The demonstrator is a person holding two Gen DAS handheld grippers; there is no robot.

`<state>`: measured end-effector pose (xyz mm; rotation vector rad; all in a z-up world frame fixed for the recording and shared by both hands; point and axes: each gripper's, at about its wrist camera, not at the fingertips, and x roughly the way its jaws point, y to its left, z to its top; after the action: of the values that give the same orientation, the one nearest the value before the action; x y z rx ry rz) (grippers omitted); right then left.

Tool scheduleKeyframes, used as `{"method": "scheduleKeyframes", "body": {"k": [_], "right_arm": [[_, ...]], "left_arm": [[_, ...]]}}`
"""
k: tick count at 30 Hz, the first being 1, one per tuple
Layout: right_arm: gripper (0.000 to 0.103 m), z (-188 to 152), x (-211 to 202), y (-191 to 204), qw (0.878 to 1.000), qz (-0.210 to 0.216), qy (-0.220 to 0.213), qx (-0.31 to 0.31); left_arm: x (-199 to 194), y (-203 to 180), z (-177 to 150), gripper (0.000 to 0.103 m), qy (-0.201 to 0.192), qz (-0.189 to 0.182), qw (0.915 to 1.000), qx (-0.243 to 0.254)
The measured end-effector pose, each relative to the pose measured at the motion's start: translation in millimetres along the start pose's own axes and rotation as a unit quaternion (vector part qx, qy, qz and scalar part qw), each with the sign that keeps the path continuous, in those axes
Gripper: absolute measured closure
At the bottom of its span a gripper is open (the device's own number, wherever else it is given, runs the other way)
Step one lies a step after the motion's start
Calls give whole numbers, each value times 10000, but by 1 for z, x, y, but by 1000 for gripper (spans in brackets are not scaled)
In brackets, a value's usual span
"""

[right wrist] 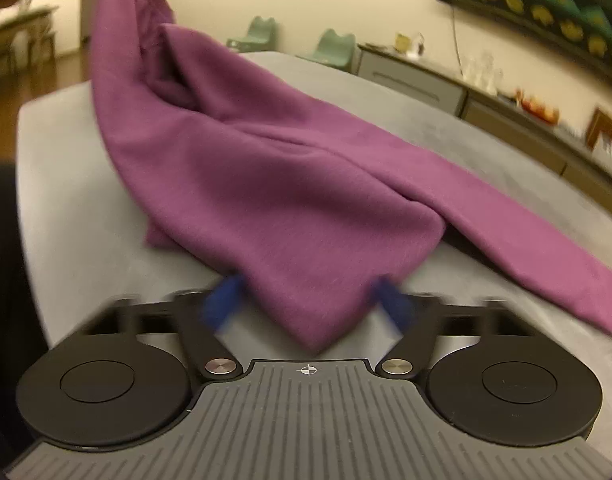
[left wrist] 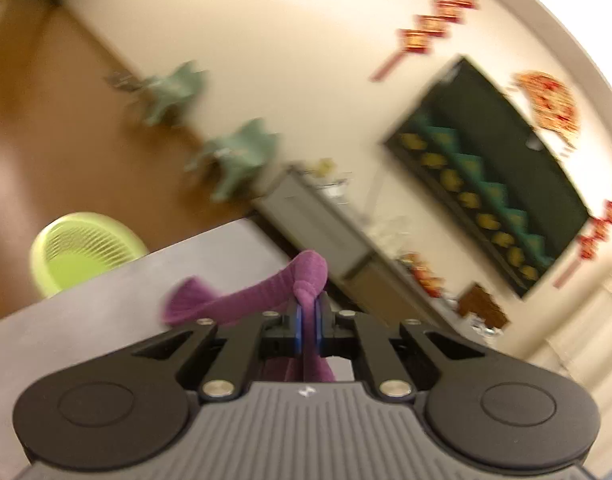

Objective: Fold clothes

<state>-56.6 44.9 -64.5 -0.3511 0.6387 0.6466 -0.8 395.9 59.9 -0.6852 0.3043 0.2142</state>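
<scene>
- The purple soft-knit garment (right wrist: 274,168) lies crumpled on the grey surface (right wrist: 445,120), one end lifted up.
- The left gripper (left wrist: 309,320) has its fingers pinched together on a fold of it.
- The right gripper (right wrist: 307,300) has blurred blue fingers (right wrist: 222,300) spread wide either side of the near corner.

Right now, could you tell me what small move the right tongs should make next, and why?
Probably close the right tongs: their fingers stand open on either side of a corner of the purple garment, while the left tongs already pinch another part of it above the table.
</scene>
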Motion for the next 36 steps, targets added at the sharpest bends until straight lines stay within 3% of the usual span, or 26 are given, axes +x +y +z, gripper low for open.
{"method": "scheduleKeyframes", "body": {"k": [1, 3, 5, 8, 11, 13, 16, 19, 21, 22, 23, 24, 25, 27, 29, 33, 36], "right_arm": [[97, 6, 0, -13, 9997, -60, -29, 218], [97, 18, -1, -39, 9977, -181, -88, 652], [97, 34, -19, -81, 9929, -614, -358, 954], [97, 66, -74, -151, 9808, -1314, -843, 1170], [97, 102, -149, -190, 9682, -1891, -1367, 900], [97, 119, -194, -190, 9620, -2101, -1643, 583], [97, 127, -241, -167, 9579, -2146, -1908, 61], [96, 117, -251, -138, 9659, -1793, -1836, -349], [91, 101, -223, -119, 9769, -1390, -1539, -516], [89, 85, -199, -110, 9843, -1097, -1310, -449], [78, 69, -176, -101, 9902, -802, -1078, -380], [54, 53, -152, -92, 9946, -508, -845, -310], [49, 36, -128, -86, 9976, -319, -590, -154], [50, -1, -89, -81, 9995, -59, -39, 318], [47, -25, -87, -92, 9958, -236, 35, 886], [45, -62, -105, -137, 9740, -821, 27, 2110], [43, -65, -104, -181, 9523, -1259, 85, 2778]], "left_arm": [[6, -18, 7, 97, -18, -144, 9998, 117], [20, -56, 22, 97, -62, -404, 9985, 361], [44, -102, 41, 97, -82, -645, 9966, 497], [69, -159, 72, 98, -153, -961, 9942, 461], [62, -193, 92, 98, -272, -1390, 9891, 399], [45, -200, 95, 98, -414, -1623, 9849, 444], [16, -179, 88, 97, -544, -1750, 9819, 475], [-4, -123, 59, 97, -342, -1312, 9896, 481], [-6, -75, 31, 97, -55, -788, 9960, 410], [-1, -44, 12, 97, 175, -338, 9985, 387], [4, -14, -6, 97, 401, 107, 9986, 337], [11, 15, -23, 97, 626, 500, 9965, 227], [18, 41, -40, 97, 842, 773, 9934, 116], [31, 83, -71, 97, 1222, 1166, 9856, -7], [41, 120, -99, 97, 1532, 1505, 9766, -83], [37, 125, -111, 97, 1490, 1445, 9779, 231], [34, 125, -111, 97, 1396, 1380, 9797, 394]]}}
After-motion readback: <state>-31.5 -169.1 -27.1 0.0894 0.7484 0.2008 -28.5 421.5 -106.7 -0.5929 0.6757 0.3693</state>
